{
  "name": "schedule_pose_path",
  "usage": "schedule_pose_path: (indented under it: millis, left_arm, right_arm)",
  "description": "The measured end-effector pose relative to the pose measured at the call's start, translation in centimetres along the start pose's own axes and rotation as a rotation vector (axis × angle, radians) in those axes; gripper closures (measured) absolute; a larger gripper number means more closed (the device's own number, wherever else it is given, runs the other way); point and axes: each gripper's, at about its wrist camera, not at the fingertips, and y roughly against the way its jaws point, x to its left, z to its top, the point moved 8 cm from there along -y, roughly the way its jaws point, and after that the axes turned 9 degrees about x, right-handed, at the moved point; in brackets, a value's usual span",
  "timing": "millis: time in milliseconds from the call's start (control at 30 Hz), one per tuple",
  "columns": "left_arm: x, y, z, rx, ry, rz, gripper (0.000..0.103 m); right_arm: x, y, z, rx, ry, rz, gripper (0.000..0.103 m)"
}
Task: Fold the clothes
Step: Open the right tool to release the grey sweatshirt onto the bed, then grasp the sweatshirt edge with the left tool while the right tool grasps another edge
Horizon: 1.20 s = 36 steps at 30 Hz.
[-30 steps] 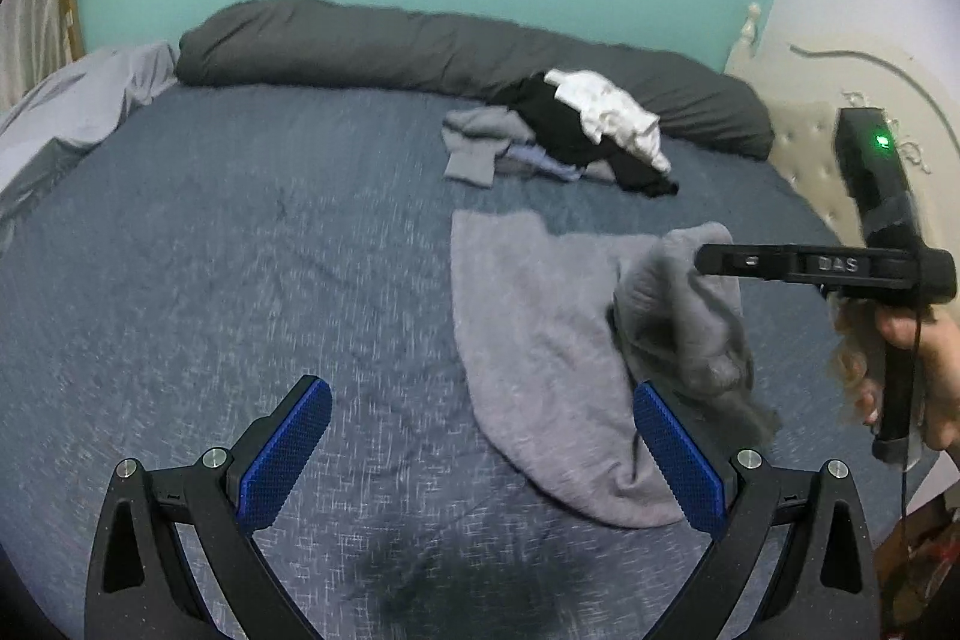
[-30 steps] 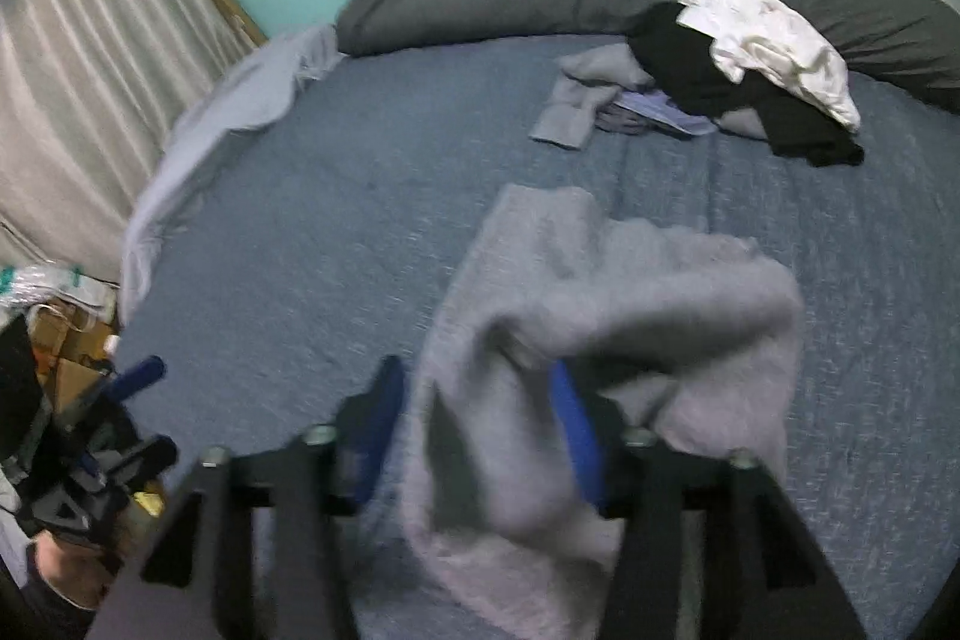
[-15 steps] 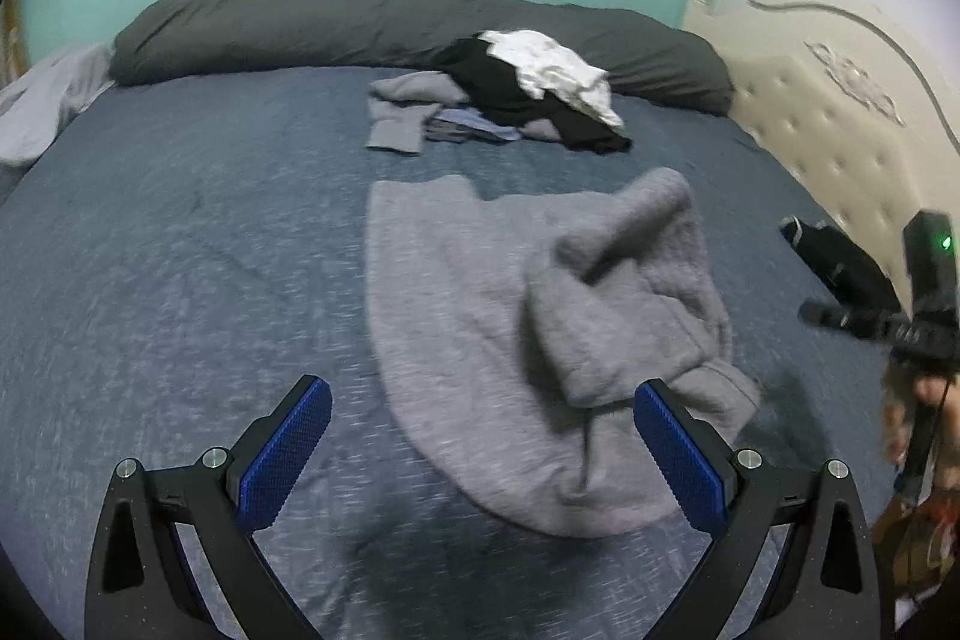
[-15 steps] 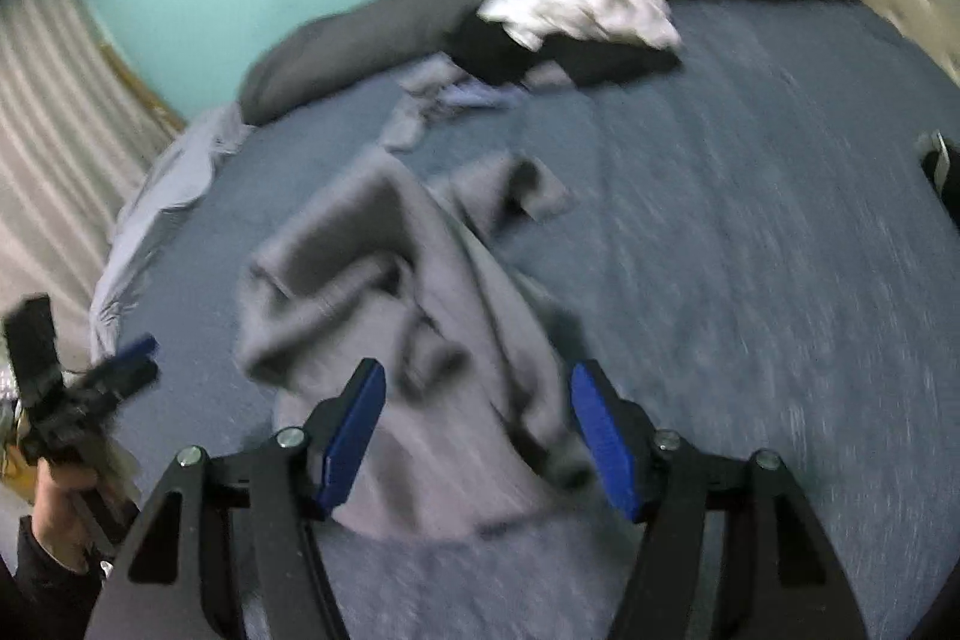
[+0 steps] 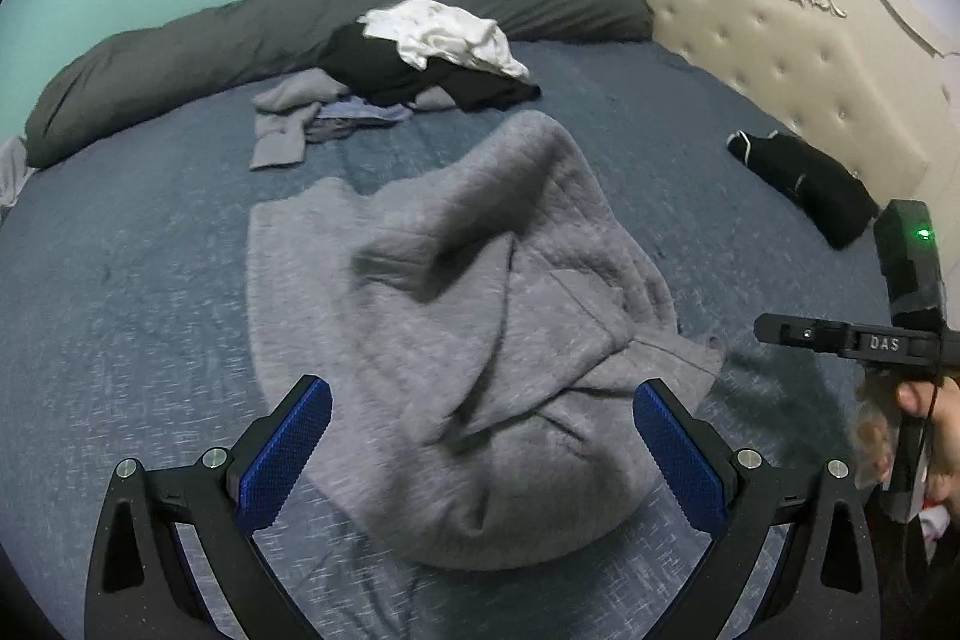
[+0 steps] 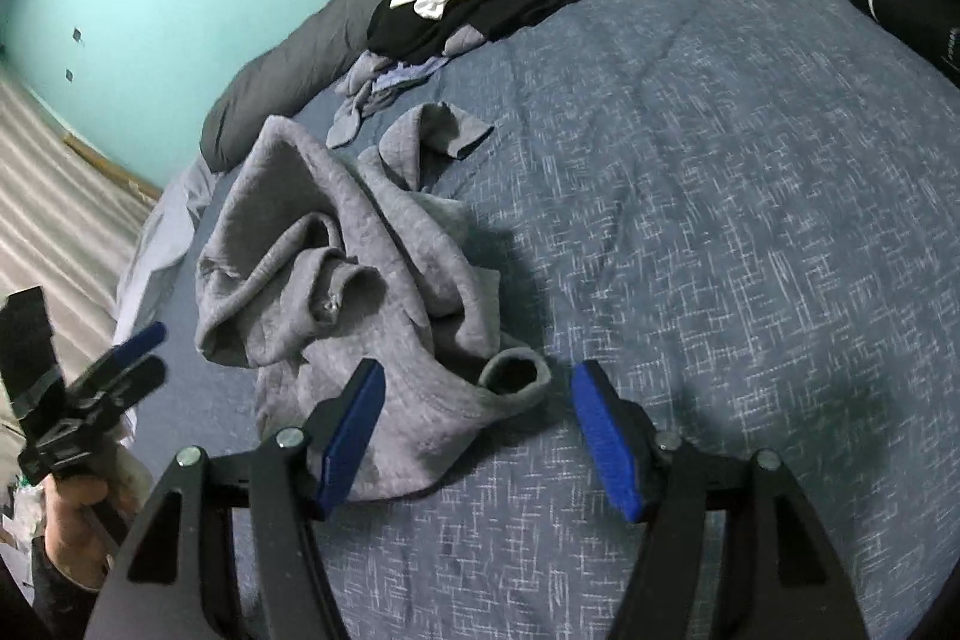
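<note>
The gray sweater [image 6: 360, 268], lifted 1 second ago, now lies crumpled at 12 o'clock; right gripper [image 6: 480, 436] and left gripper [image 5: 480, 454] both gape empty, so folding restarts.

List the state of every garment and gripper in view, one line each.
grey sweatshirt: crumpled on the bed, unfolded, not gripped.
clothes pile: heaped, unfolded, white garment on top.
black garment: lying apart near the headboard.
left gripper: open, empty.
right gripper: open, cuff lying between its jaws.
</note>
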Motion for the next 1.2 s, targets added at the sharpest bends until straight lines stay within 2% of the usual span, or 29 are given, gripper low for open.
schedule_pose_path:
  millis: [167,300,433,667,833,1033,1200]
  left_arm:
    - [-2.1,-1.7,0.4,0.023,-0.071,-0.009,0.003]
    - [-3.3,-3.2,0.5,0.05,-0.11,-0.012,0.015]
    - [-4.1,-4.8,0.4,0.082,-0.14,-0.01,0.023]
    - [-5.9,-4.9,0.1,0.077,-0.23,0.009,0.023]
    - [-5.5,-5.9,0.8,0.078,-0.231,0.033,0.024]
    - [-5.3,-8.0,1.3,0.109,-0.28,0.066,0.052]
    - [-4.9,-8.7,1.5,0.118,-0.291,0.068,0.083]
  right_arm:
    - [-0.6,-0.5,-0.6,-0.028,-0.01,0.013,0.037]
    - [-1.5,-1.1,-1.1,-0.047,-0.043,0.031,0.037]
    - [-2.4,-2.0,-1.9,-0.049,-0.059,0.036,0.037]
    - [-3.5,-2.8,-2.6,-0.083,-0.097,0.08,0.037]
    - [-3.7,-3.2,-2.7,-0.103,-0.097,0.097,0.037]
    - [-4.0,-3.4,-2.8,-0.12,-0.096,0.113,0.037]
    - [-3.9,-3.7,-3.0,-0.12,-0.076,0.116,0.037]
